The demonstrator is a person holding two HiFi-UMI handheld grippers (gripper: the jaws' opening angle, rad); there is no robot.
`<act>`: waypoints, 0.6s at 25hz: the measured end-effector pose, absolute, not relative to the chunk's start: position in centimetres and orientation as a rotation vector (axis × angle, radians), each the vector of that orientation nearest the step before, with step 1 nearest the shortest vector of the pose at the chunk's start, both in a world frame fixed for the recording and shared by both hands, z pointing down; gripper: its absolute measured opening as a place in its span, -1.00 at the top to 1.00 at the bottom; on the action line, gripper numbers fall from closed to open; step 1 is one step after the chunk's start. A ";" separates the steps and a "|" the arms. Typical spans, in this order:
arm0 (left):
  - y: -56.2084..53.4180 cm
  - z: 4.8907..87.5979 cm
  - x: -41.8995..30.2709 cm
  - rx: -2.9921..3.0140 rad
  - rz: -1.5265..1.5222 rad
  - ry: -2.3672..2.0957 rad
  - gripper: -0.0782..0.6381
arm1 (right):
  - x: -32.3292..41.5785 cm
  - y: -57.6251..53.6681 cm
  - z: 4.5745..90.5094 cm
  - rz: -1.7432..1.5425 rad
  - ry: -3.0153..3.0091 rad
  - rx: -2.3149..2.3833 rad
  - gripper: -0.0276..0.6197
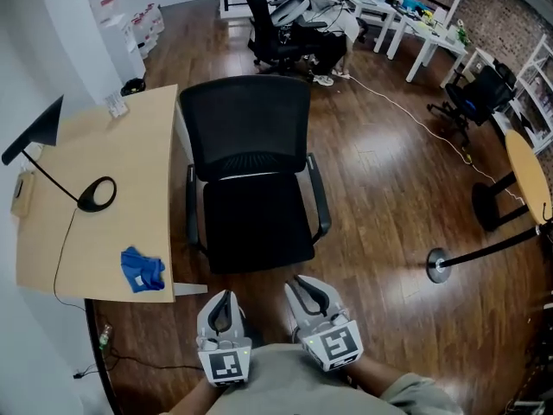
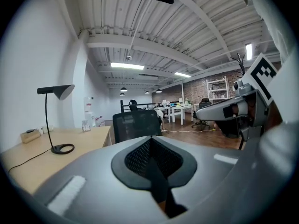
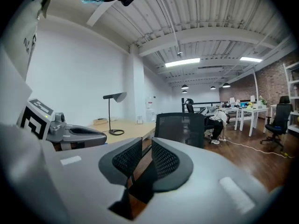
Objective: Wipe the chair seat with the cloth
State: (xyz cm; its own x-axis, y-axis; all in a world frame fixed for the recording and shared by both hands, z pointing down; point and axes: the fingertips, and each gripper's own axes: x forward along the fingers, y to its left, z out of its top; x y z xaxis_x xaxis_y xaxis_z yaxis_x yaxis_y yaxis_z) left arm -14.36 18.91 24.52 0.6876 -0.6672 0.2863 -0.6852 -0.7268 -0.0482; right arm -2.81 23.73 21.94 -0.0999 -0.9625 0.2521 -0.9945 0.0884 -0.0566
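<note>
The blue cloth (image 1: 143,269) lies crumpled near the desk's (image 1: 95,188) front edge, left of the chair seat (image 1: 257,223) and not yet picked up. My left gripper (image 1: 223,305) is closed on nothing; my right gripper (image 1: 307,290) is slightly parted, also empty. I'd open the left one wide and pinch the cloth's bunched middle, not a corner.

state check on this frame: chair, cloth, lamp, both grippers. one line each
chair, seat bare, neither gripper touching it
cloth, crumpled on the desk, not held
lamp, upright on the desk
left gripper, jaws together, empty
right gripper, jaws slightly apart, nothing between them
</note>
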 end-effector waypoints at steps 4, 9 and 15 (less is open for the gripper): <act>14.1 25.2 -18.4 2.767 0.446 -1.216 0.77 | -6.9 17.8 21.3 0.266 -2.259 1.893 0.72; 8.9 27.2 -26.1 2.630 0.450 -1.409 0.77 | -14.3 11.1 22.9 0.246 -2.362 1.657 0.67; 5.2 29.7 -36.6 2.407 0.455 -1.664 0.77 | -24.7 5.1 26.3 0.250 -2.453 1.309 0.55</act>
